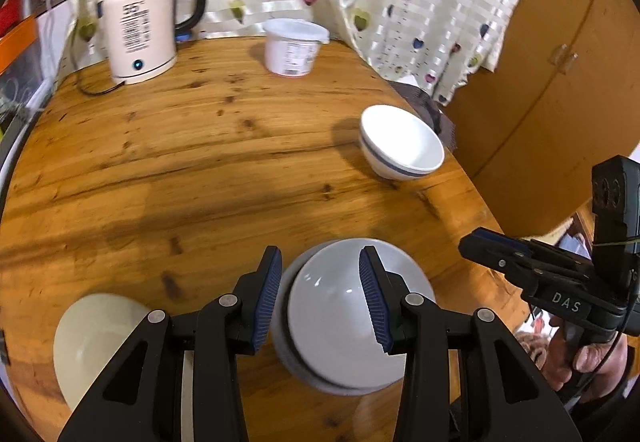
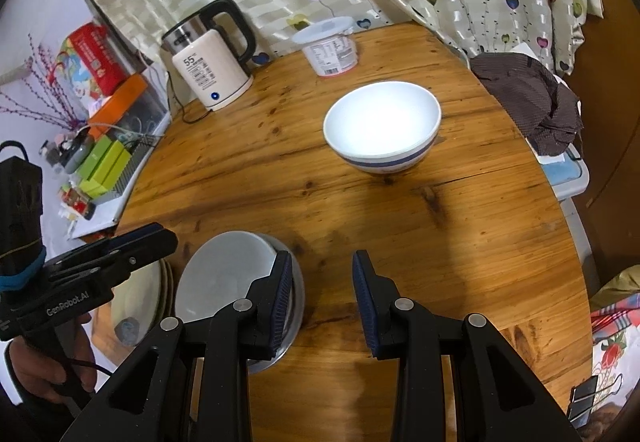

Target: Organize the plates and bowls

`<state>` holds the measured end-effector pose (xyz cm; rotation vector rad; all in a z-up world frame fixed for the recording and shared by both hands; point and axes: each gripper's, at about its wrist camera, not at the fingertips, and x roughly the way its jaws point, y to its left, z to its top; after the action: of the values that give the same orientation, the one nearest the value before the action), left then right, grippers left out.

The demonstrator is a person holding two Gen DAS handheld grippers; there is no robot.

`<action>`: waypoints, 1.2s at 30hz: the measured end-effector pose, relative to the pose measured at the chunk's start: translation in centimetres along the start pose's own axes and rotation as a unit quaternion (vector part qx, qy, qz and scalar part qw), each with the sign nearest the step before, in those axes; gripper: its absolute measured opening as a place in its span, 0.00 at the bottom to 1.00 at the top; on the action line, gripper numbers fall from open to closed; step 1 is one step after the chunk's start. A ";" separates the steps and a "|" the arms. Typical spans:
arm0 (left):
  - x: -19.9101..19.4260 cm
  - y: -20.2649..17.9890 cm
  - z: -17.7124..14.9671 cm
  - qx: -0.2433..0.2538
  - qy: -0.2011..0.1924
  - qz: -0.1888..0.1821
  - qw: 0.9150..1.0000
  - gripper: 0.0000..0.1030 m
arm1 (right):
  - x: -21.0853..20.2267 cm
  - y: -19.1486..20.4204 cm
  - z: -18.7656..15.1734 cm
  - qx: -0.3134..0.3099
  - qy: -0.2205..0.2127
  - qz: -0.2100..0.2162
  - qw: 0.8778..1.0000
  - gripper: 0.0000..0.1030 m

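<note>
On the round wooden table (image 1: 180, 170), a white bowl (image 1: 340, 326) sits nested in a grey dish at the near edge. My left gripper (image 1: 320, 298) is open above it, the jaws straddling the bowl's left rim without touching. A cream plate (image 1: 96, 338) lies to its left. A white bowl with a blue band (image 1: 404, 140) stands apart toward the right edge; it also shows in the right wrist view (image 2: 382, 126). My right gripper (image 2: 324, 298) is open and empty over bare wood, just right of the nested bowl (image 2: 228, 274).
An electric kettle (image 1: 140, 22) and a lidded white tub (image 1: 294, 46) stand at the back of the table by the curtain. A dark cloth (image 2: 532, 98) lies on a stool off the right edge. Boxes and clutter (image 2: 100, 122) crowd the shelf at left.
</note>
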<state>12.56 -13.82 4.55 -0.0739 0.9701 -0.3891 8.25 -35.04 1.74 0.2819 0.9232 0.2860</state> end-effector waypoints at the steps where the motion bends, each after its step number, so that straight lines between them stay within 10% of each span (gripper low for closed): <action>1: 0.3 -0.3 0.3 0.005 0.003 -0.006 1.000 0.40 | 0.1 -0.2 0.1 0.002 0.000 0.000 1.000 0.30; 36: 13.1 -2.5 10.8 -0.025 0.088 -0.059 0.994 0.47 | 5.1 -8.6 8.0 0.066 -0.020 -0.028 0.997 0.21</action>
<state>27.19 -22.00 0.98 -0.1444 1.1536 -0.4855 18.66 -42.10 -0.50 0.3822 0.9102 0.1678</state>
